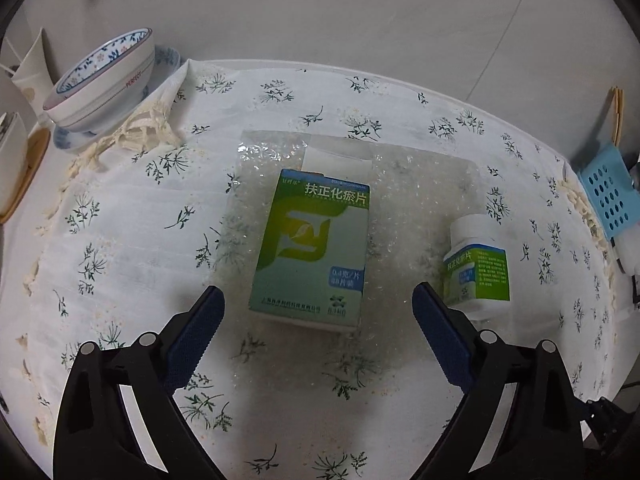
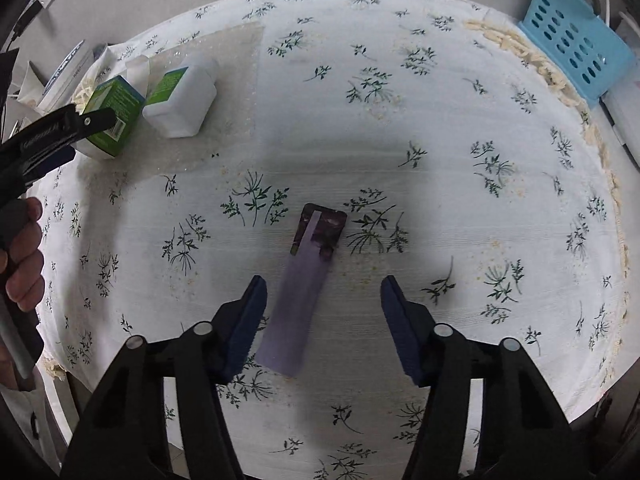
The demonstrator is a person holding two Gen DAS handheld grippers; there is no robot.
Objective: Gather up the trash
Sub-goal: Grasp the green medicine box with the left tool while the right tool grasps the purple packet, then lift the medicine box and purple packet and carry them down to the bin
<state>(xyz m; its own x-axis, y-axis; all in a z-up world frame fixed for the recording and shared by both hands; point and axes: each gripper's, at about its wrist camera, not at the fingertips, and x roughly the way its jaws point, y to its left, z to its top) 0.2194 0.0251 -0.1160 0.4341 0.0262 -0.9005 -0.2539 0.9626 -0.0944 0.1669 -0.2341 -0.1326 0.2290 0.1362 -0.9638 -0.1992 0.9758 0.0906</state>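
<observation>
bowl (image 1: 105, 80): far left on the table edge, white with blue floral inside, tilted, sitting on a blue-patterned saucer (image 1: 64, 139); red lettering along the outer wall.
tablecloth (image 1: 120, 240): white, printed with dark green sprigs, cream lace trim at the edges, faint stains.
bubble wrap sheet (image 1: 424, 200): clear, lying flat on the cloth under the box, one corner reaching toward the bottle.
medicine box (image 1: 316, 244): green and white carton, Chinese print, large yellow-green logo, blue dose panel low on the face. Lies on the bubble wrap, top flap open at the far end. Centred ahead of the left gripper.
left gripper (image 1: 318, 300): jaws spread wide, blue pads either side of the box's near end, not touching it. Nothing held.
medicine bottle (image 1: 478, 260): white plastic, white cap, green and blue label, lying on its side just right of the box, close to the right-hand pad.
blue basket (image 1: 608, 196): pale blue perforated plastic, at the far right edge of the table.
purple wrapper (image 2: 308, 280): flat strip, dark purple patterned end farthest away, pale lilac length running toward the camera. Lies on bare cloth, well apart from box and bottle.
right gripper (image 2: 324, 292): jaws about half spread, wrapper lies between the pads, pads clear of it. No grip.
hand (image 2: 22, 256): person's fingers around the left gripper's handle, seen at the left edge of the right wrist view.
</observation>
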